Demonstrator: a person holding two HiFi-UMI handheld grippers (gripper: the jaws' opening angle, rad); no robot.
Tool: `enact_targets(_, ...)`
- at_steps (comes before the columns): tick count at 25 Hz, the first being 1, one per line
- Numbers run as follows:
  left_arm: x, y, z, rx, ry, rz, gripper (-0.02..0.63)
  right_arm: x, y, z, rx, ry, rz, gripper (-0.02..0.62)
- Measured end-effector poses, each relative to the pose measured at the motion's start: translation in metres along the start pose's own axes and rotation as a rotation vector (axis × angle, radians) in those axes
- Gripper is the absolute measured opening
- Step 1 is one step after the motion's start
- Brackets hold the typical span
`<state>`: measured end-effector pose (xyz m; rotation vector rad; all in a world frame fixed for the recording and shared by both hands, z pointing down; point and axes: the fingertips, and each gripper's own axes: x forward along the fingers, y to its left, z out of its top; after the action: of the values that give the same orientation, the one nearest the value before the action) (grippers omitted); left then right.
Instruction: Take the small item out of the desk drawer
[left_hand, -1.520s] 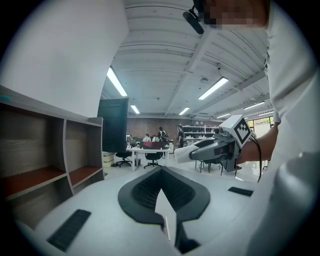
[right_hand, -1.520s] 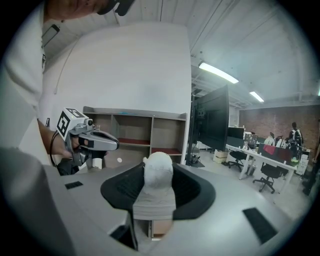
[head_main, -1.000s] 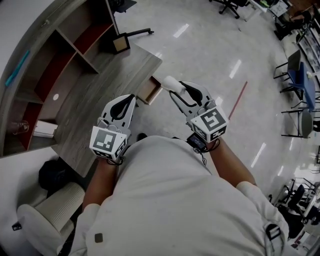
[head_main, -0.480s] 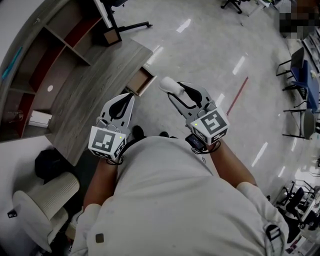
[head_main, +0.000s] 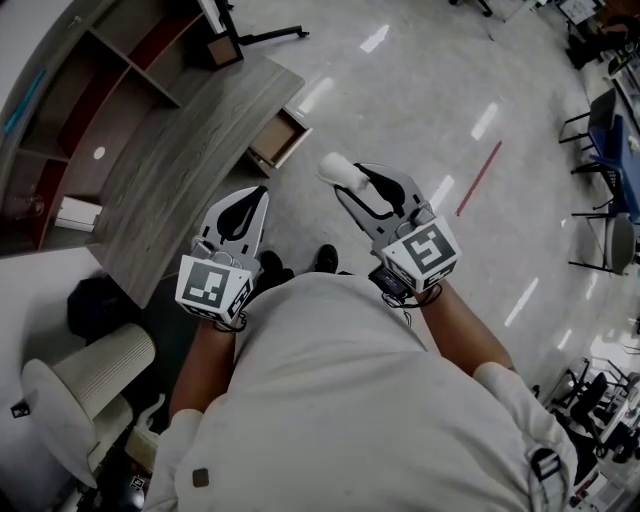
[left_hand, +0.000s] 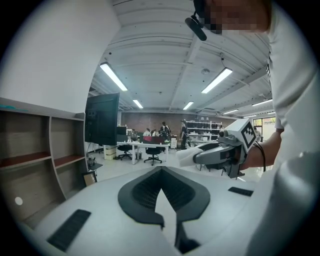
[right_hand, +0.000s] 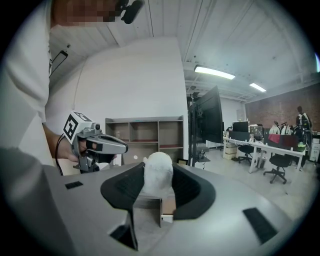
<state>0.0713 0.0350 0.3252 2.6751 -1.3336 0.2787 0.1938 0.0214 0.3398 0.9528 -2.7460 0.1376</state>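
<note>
In the head view my right gripper (head_main: 343, 178) is shut on a small white rounded item (head_main: 337, 168), held in the air above the floor. The same item (right_hand: 158, 172) fills the gap between the jaws in the right gripper view. My left gripper (head_main: 256, 197) hovers beside the desk's (head_main: 180, 170) front edge, jaws together with nothing in them; its closed tips (left_hand: 159, 171) show in the left gripper view. The desk drawer (head_main: 279, 140) stands pulled out, ahead of both grippers and apart from them.
An open shelf unit (head_main: 70, 110) rises behind the desk, with a white box (head_main: 77, 213) in one bay. An office chair (head_main: 75, 395) and a black bag (head_main: 95, 305) sit at lower left. A red floor line (head_main: 477, 178) and chairs (head_main: 600, 150) lie to the right.
The desk and its open drawer have slid up and away in the head view as the person backs off. Both grippers keep their pose, the right one holding the white item.
</note>
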Motion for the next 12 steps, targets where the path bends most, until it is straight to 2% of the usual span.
enact_targets(7,-0.039,-0.003,0.004,0.023,-0.032,-0.028,0.011,-0.005,0.039,0.002,-0.013,-0.02,-0.037,0.176)
enact_targets(12,-0.082,0.008,0.004,0.026,-0.036,-0.043,0.011,0.0,0.083,0.008,0.014,-0.027,-0.068,0.176)
